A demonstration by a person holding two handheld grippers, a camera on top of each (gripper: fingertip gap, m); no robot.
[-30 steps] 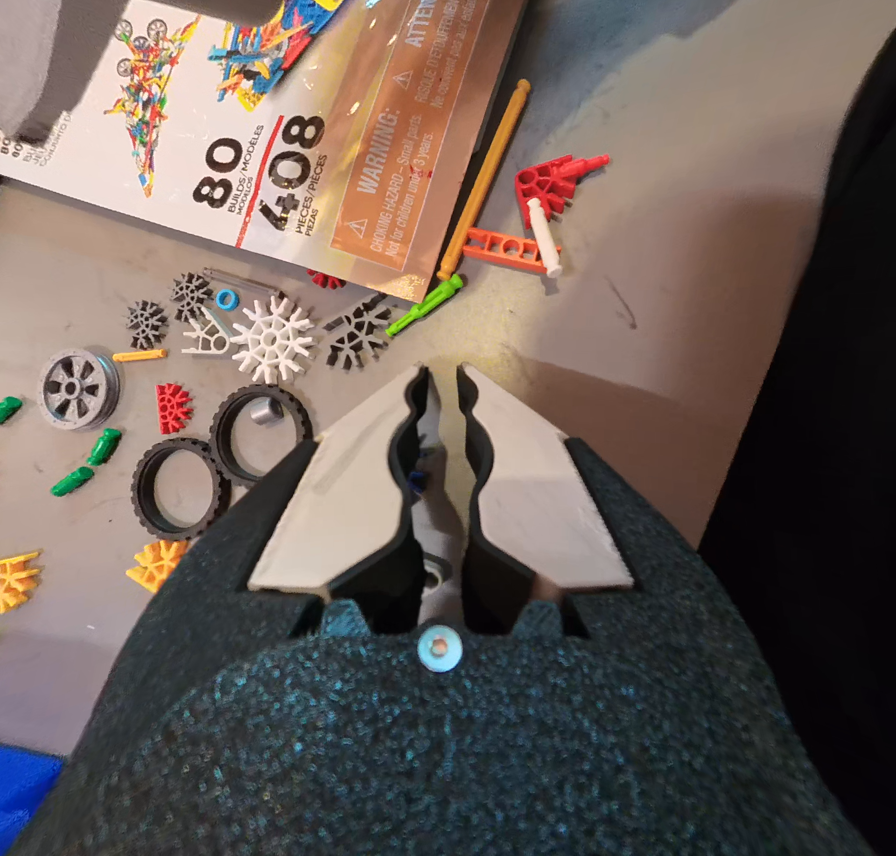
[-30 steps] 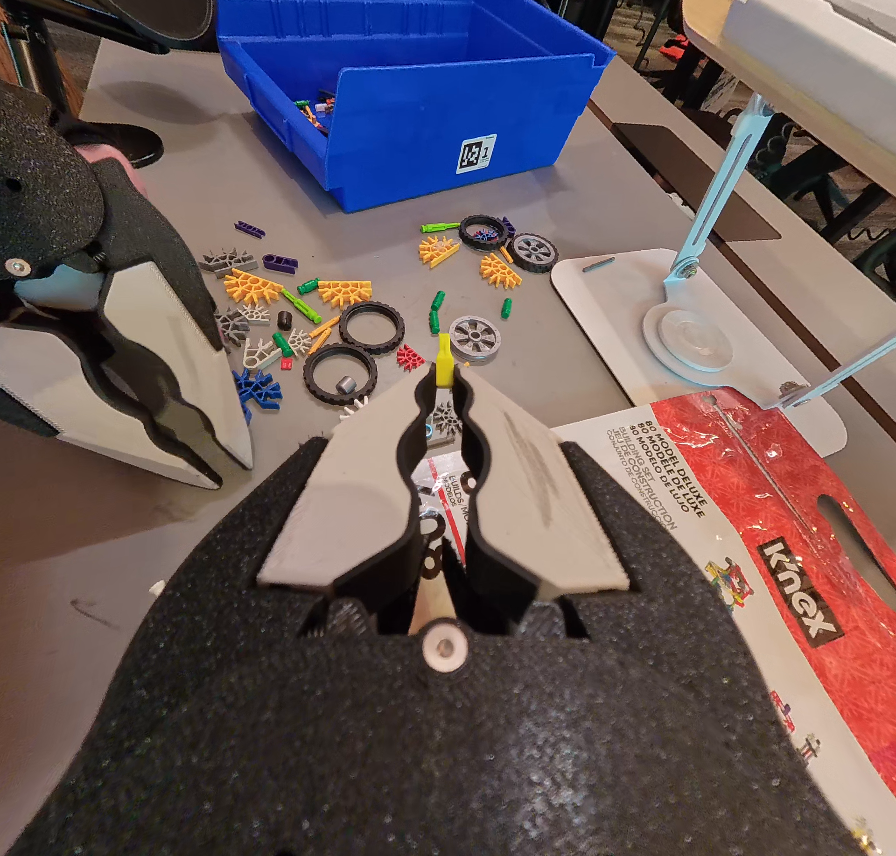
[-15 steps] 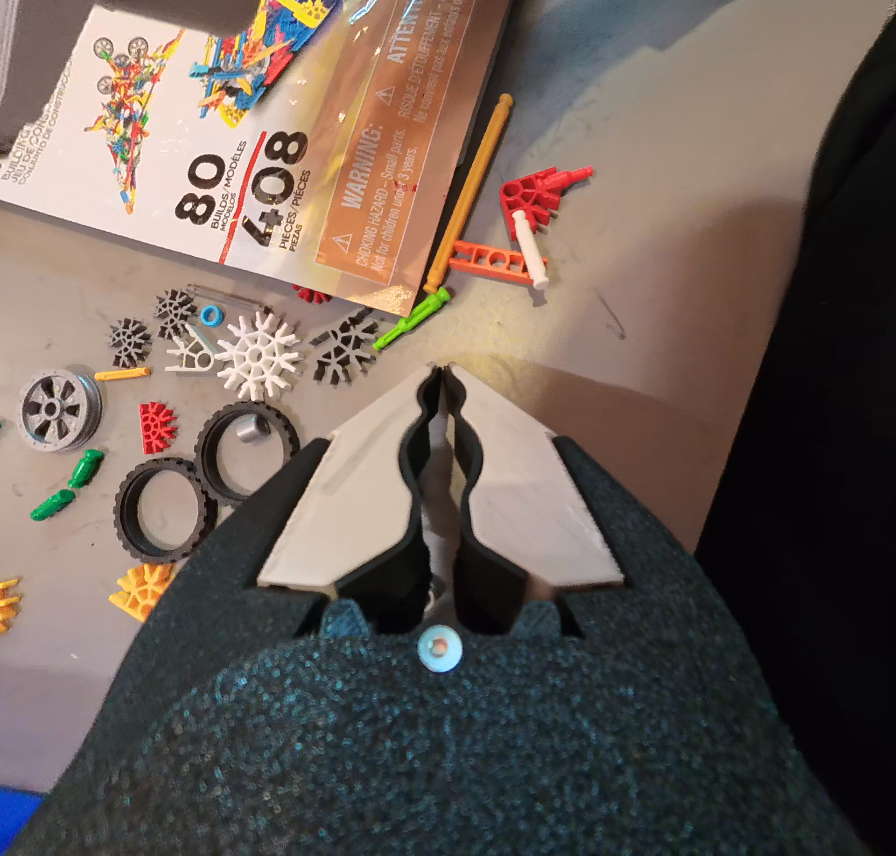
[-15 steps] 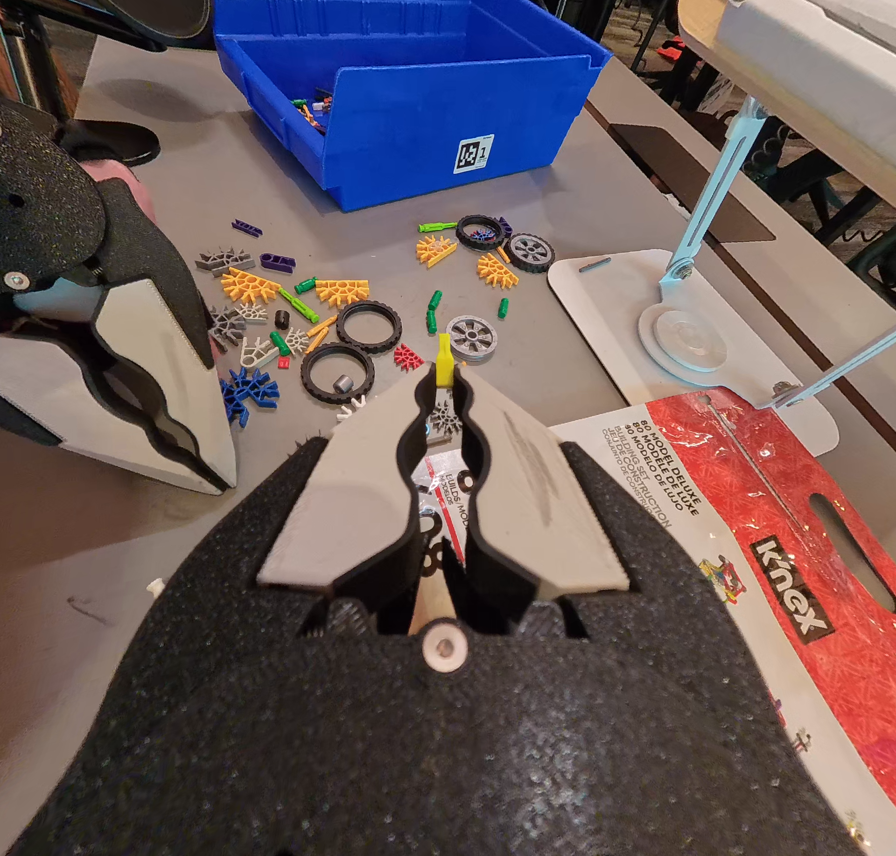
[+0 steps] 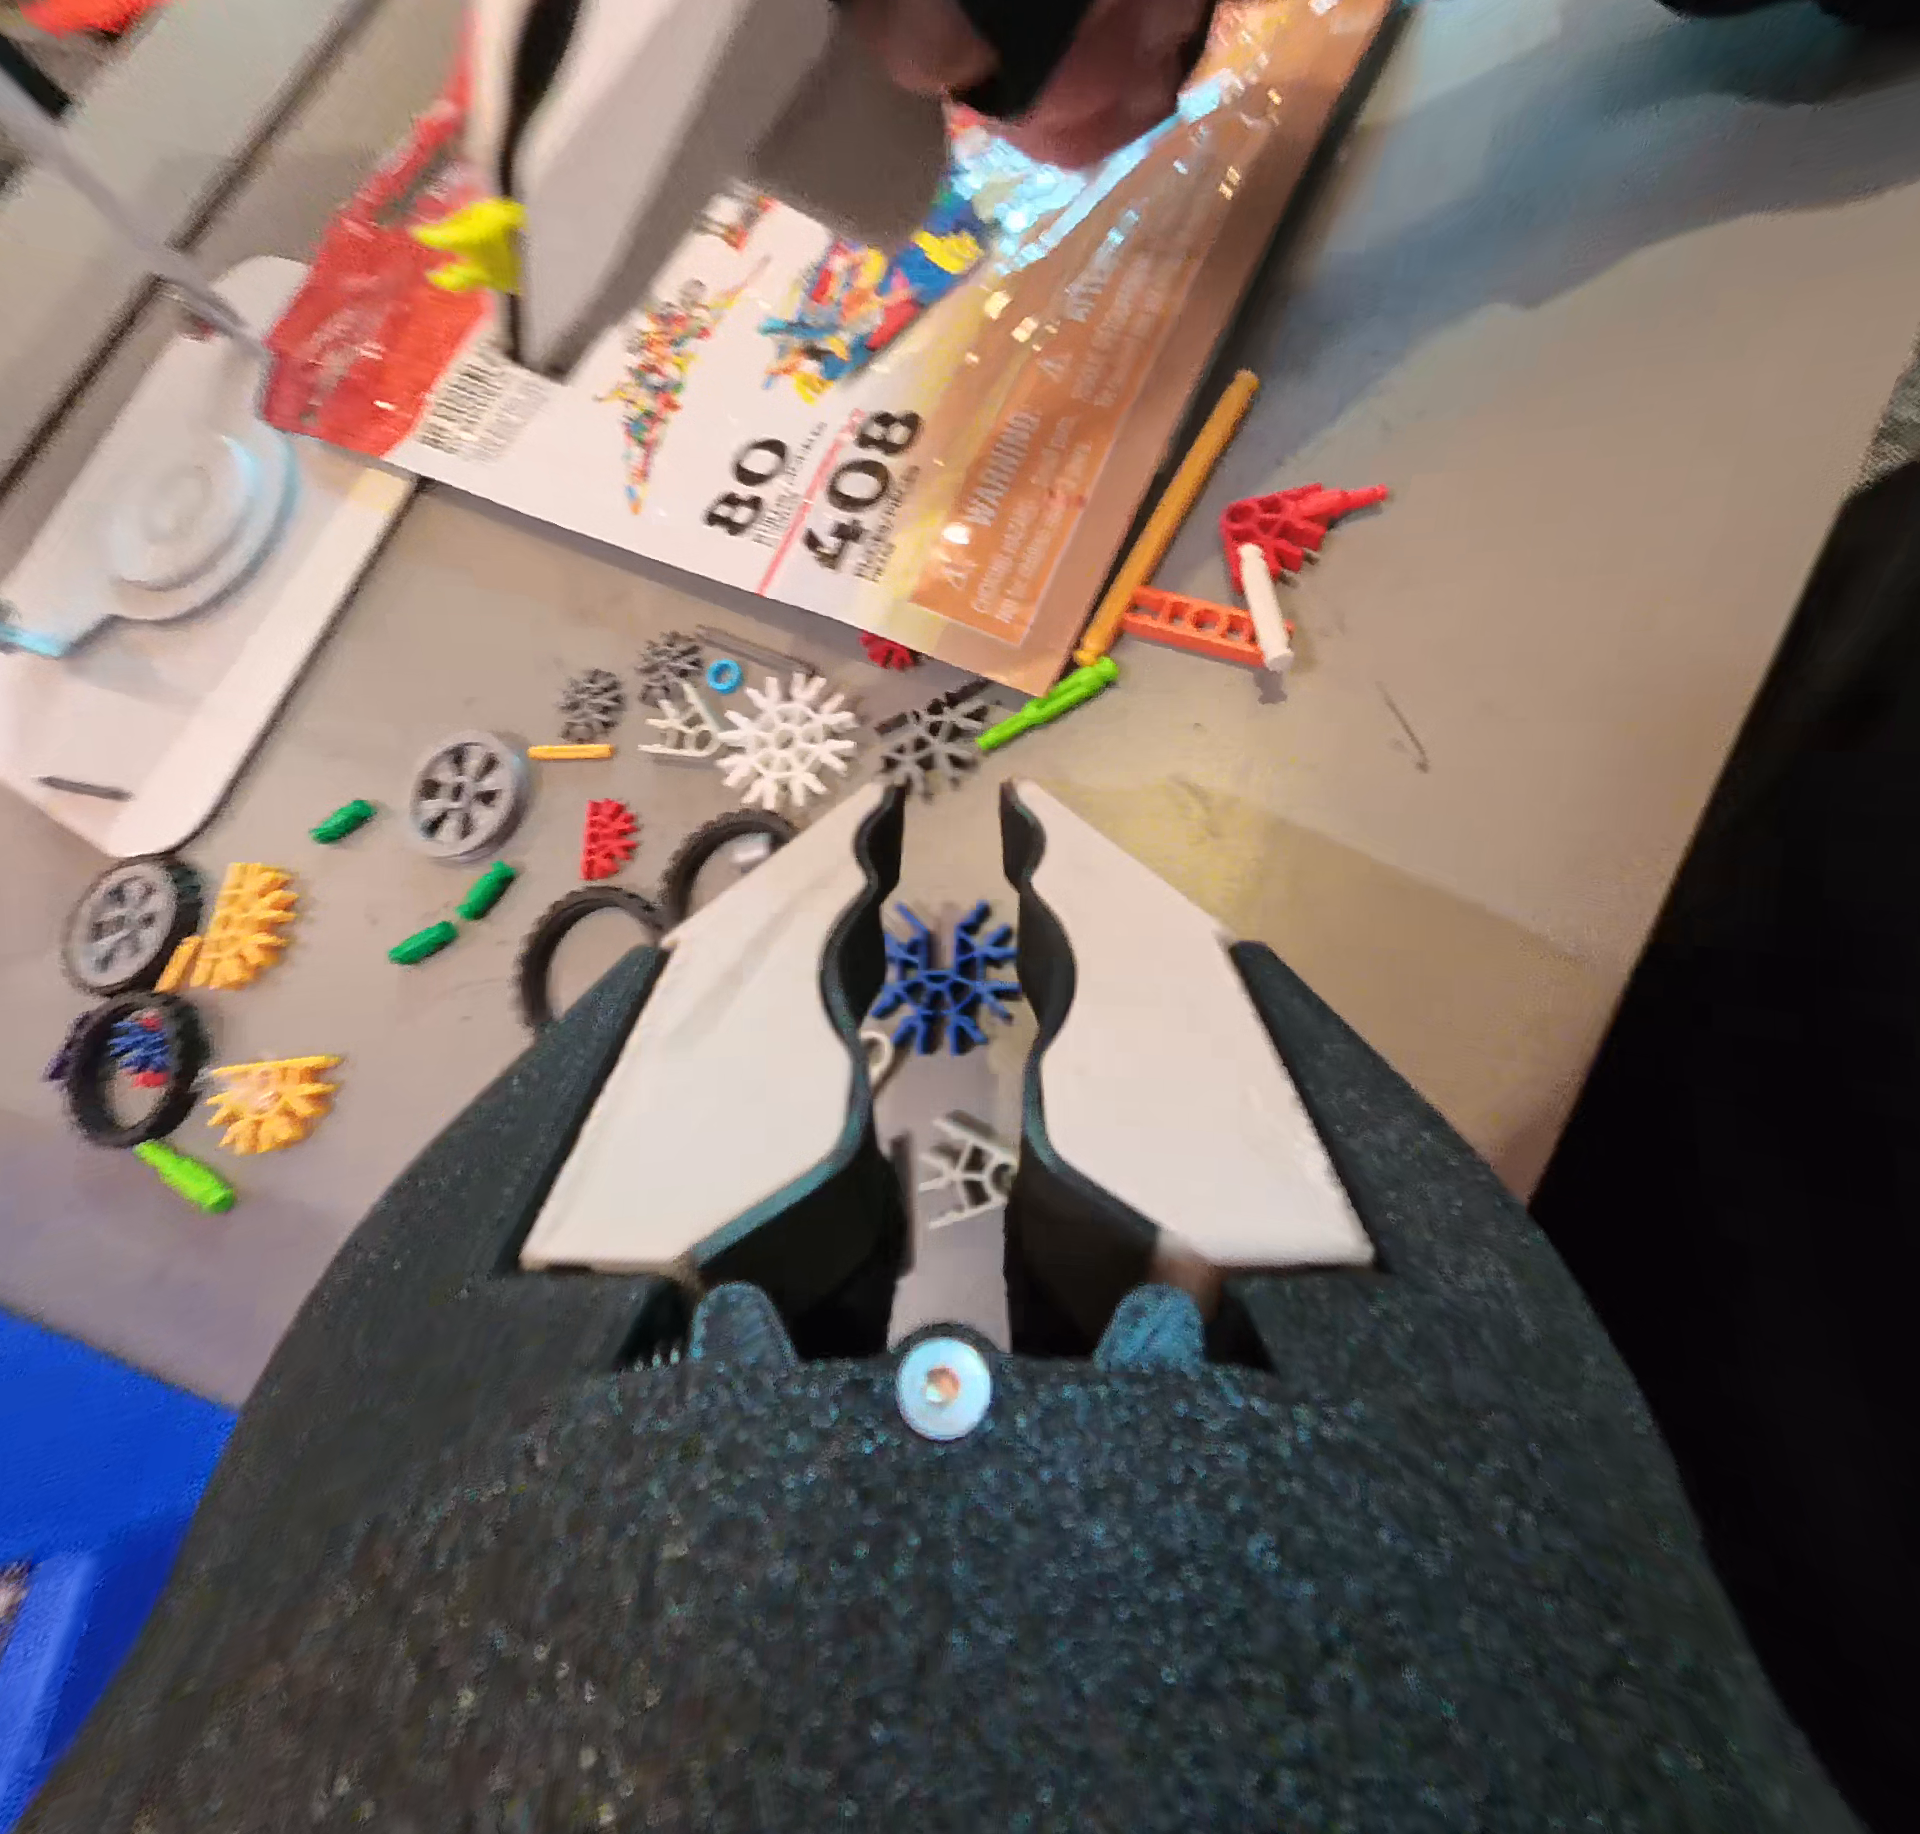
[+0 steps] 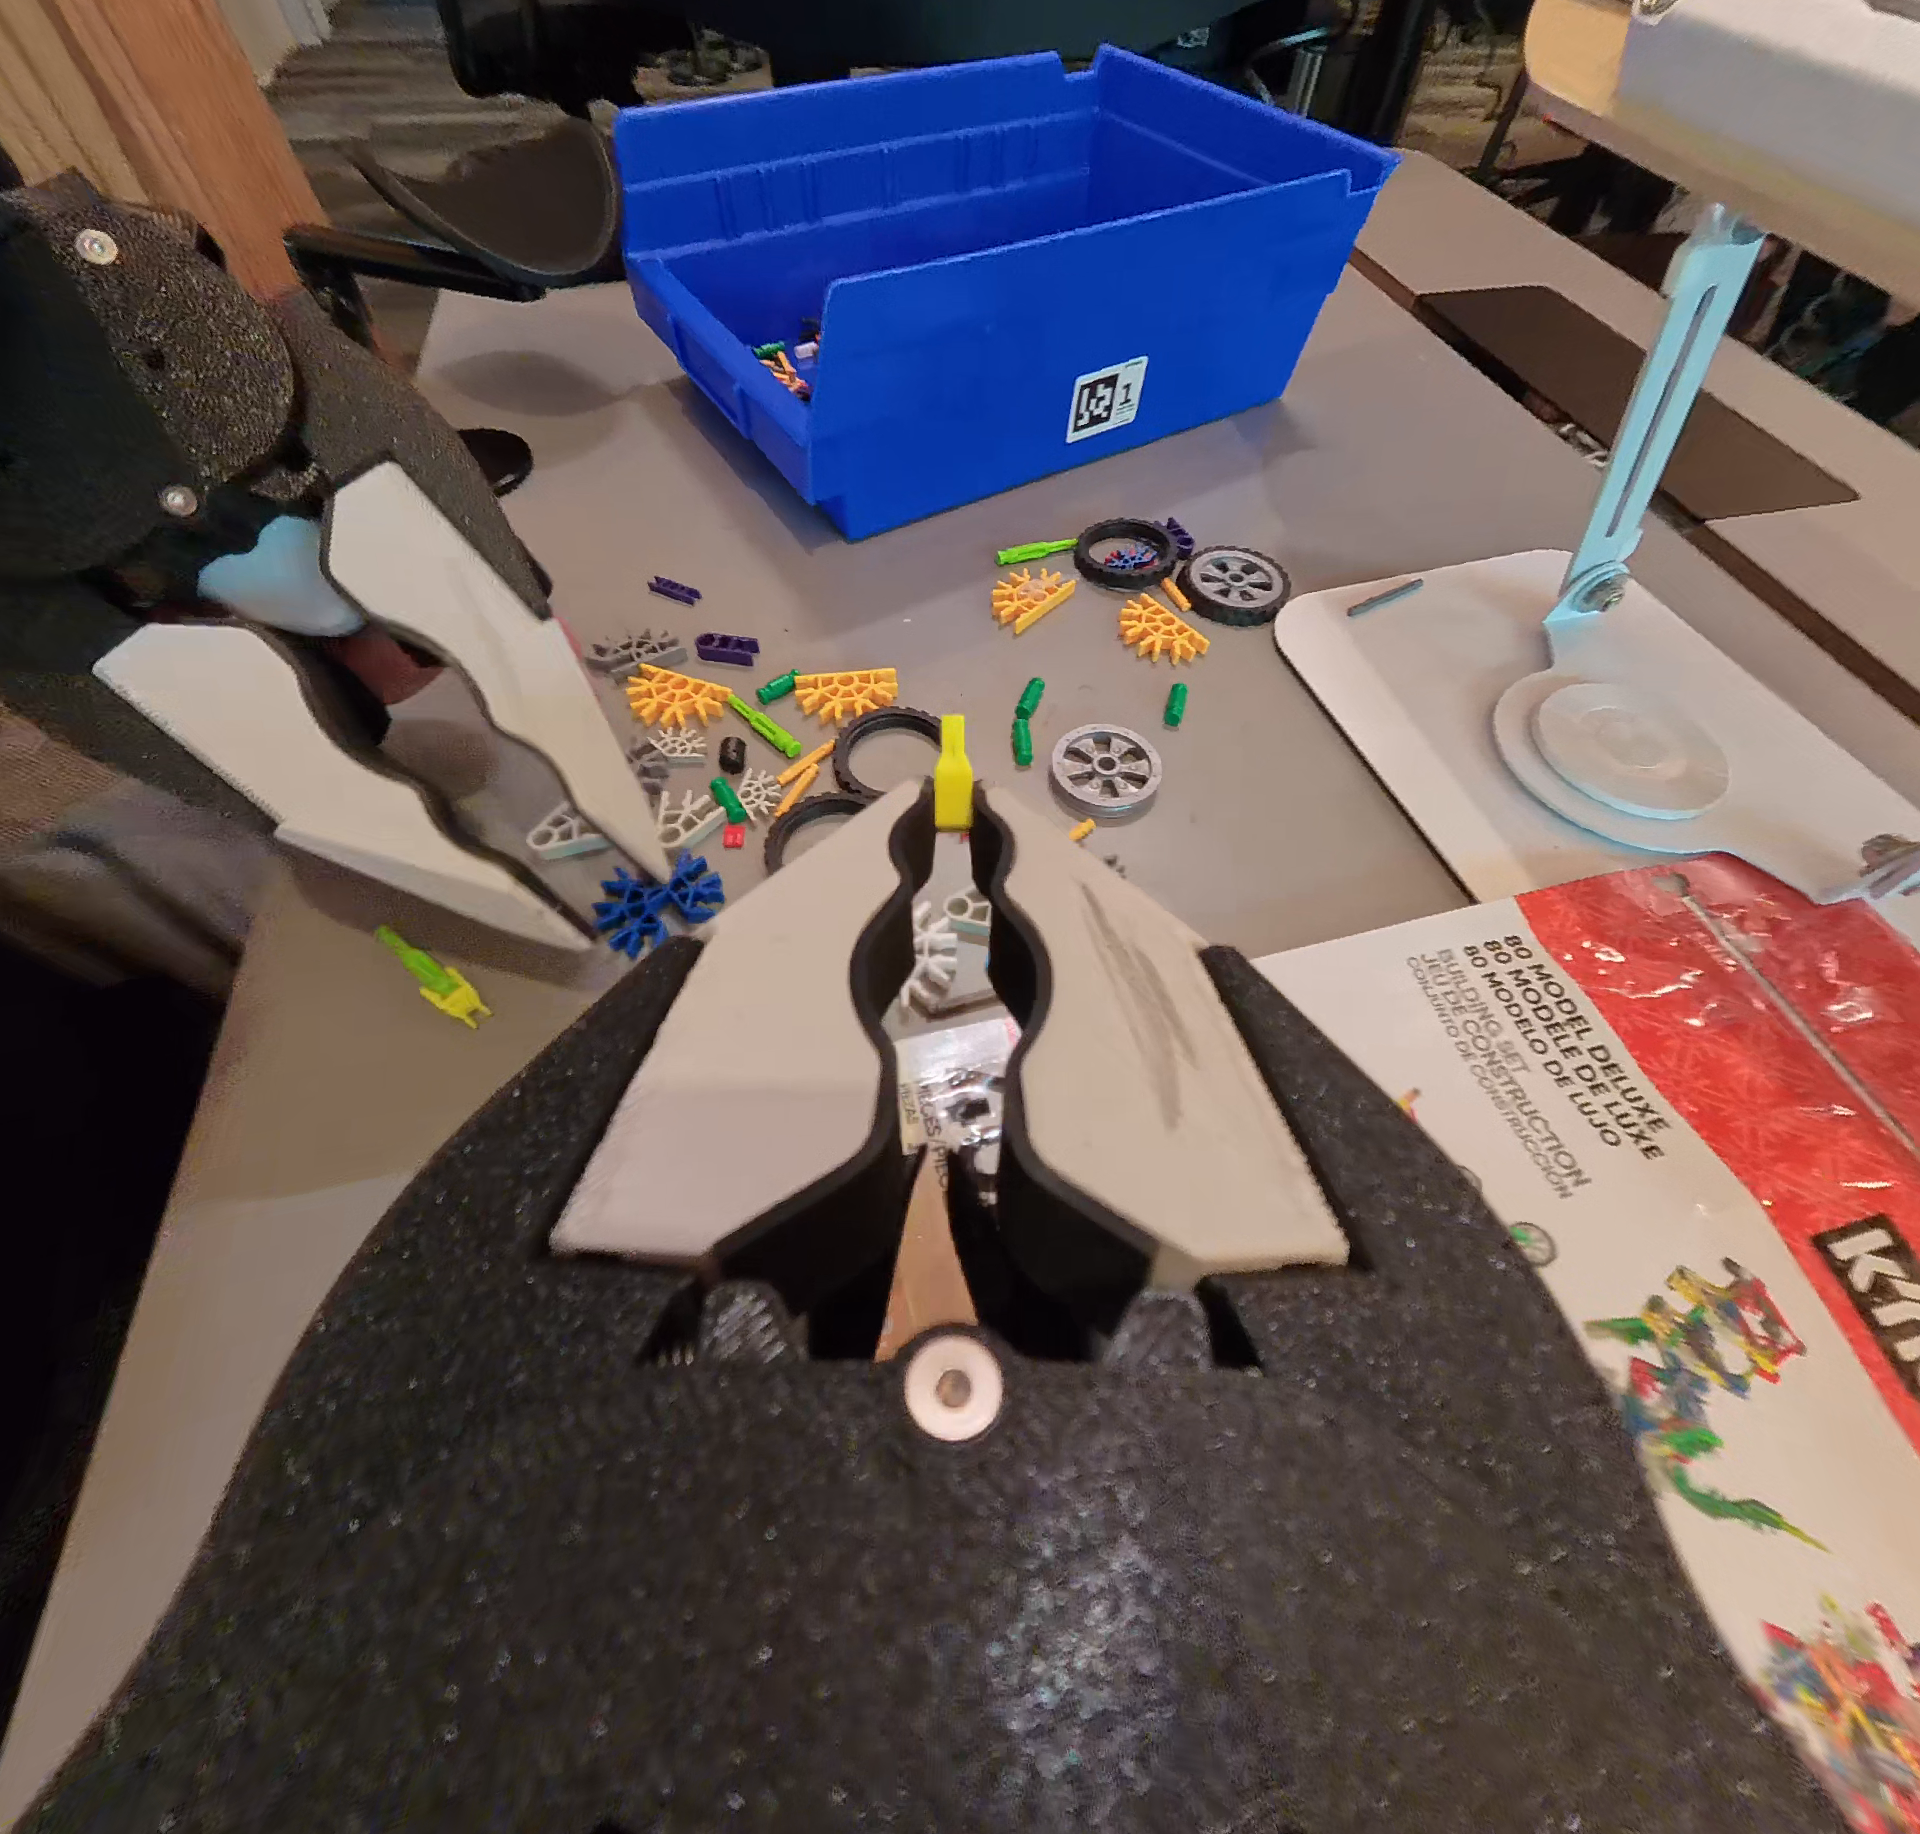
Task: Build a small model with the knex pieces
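Note:
My left gripper is open and empty, pointing down at the grey table. A blue snowflake connector lies on the table in the gap between its fingers, with a pale grey connector just behind it. In the right wrist view the left gripper has its tips right at the blue connector. My right gripper is shut on a small yellow piece, held above the table. It also shows blurred in the left wrist view with the yellow piece.
Loose parts lie about: black tyres, grey wheels, orange fans, green rods, a white snowflake. A blue bin stands behind. A printed bag and a white stand base lie to the right. My hands' fingertips stand some 10 cm from each other. The white stand base lies around 25 cm away from my right fingertips. My left wrist view looks at it from another angle.
My left gripper shut almost fully, then opened wide, and now straddles the blue connector. My right gripper, still shut on the yellow piece, has risen and pulled back.

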